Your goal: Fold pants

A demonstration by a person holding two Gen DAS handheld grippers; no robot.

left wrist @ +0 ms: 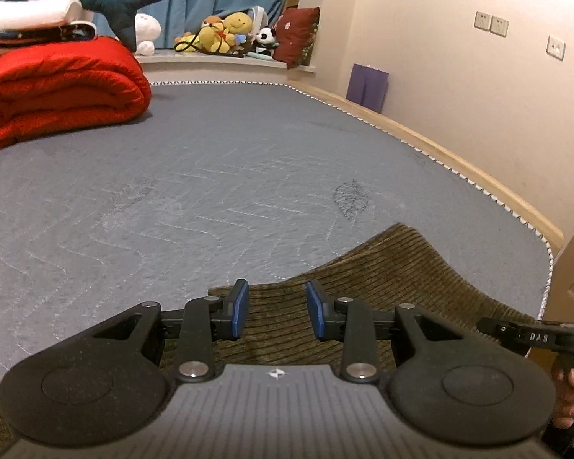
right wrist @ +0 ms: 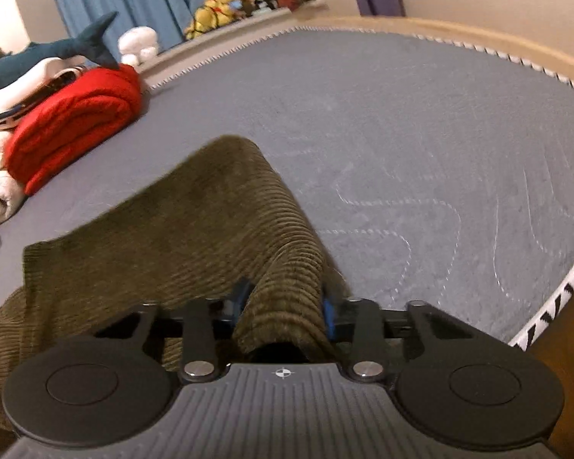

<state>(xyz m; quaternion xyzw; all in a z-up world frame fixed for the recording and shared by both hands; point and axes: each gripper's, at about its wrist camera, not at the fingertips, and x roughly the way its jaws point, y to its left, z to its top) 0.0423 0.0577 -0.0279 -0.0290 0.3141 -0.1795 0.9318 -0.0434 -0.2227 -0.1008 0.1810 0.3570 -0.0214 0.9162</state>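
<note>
One grey quilted mattress (left wrist: 248, 176) with wavy stitching and a zigzag-trimmed edge fills both views, carrying one puffy red folded comforter (left wrist: 57, 95) at its far left and one pair of olive-brown corduroy pants (right wrist: 195, 229) at the near edge. The ribbed pants lie partly flat, with one fold lifted into a rounded ridge. The right tool (right wrist: 283, 306) pinches that raised fold between its blue pads, while the left tool (left wrist: 276, 308) hovers spread over the cloth, gripping nothing.
</note>
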